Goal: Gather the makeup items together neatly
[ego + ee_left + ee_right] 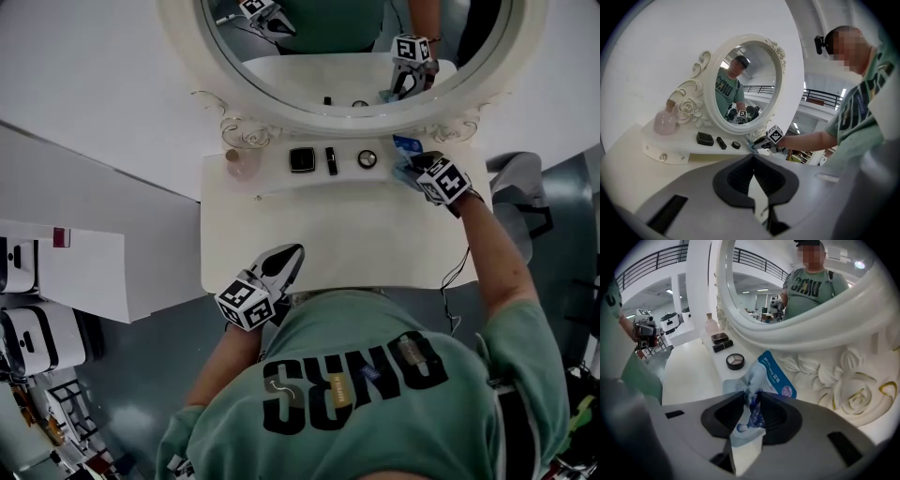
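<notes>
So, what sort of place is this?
Probably a dressing-table set-up inside a big hall or lab: an ornate oval mirror, a shelf holding a black compact and pink bottle, with balcony railings behind.

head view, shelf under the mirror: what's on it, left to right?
pink bottle -> black compact -> lipstick -> round eyeshadow pot -> blue sachet
</notes>
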{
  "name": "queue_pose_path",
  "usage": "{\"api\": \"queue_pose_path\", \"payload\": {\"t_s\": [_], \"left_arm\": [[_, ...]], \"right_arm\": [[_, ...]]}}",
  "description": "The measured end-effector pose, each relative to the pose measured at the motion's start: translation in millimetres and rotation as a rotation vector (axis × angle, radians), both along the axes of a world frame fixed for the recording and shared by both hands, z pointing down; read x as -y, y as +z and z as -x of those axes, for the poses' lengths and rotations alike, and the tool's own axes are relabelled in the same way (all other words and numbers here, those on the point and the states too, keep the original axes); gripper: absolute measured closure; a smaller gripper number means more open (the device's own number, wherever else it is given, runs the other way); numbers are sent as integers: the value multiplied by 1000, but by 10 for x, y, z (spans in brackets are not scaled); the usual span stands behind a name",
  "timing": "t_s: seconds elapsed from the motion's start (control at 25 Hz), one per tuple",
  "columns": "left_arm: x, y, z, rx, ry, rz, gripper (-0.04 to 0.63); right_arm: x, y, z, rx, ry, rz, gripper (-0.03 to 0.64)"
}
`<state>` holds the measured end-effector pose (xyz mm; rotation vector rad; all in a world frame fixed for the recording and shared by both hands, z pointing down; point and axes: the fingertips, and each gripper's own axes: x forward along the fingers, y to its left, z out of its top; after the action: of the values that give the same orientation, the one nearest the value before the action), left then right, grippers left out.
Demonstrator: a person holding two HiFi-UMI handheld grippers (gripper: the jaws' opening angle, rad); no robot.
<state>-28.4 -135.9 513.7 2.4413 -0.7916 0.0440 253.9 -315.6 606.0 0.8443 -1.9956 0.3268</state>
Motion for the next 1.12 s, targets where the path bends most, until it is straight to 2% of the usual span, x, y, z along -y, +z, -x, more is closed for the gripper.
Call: {"api": "queue_pose_path", "payload": {"t_s": [0.12, 0.2, 0.4, 0.56, 0.76, 0.92, 1.12], "left_arm": [[1, 22, 29, 5, -10, 6, 586], [10, 33, 41, 6, -11, 8, 586], [40, 15, 48, 11, -4, 6, 586], [57, -10, 42, 11, 4, -1, 586], [95, -81, 35, 11, 11, -29, 586], [182, -267, 37, 10, -2, -74, 586], [379, -618, 95, 9, -40, -158, 586]], "right_arm": [[3, 146, -25, -8, -13, 26, 482], [-5, 215, -43, -4, -18, 42, 414], [28, 235, -73, 12, 4, 52, 377], [44, 113, -25, 20, 2, 8, 375], [-52, -380, 153, 152, 20, -69, 376], [-276, -943, 291, 320, 51, -136, 378], [-685, -1480, 376, 495, 106, -214, 427]]}}
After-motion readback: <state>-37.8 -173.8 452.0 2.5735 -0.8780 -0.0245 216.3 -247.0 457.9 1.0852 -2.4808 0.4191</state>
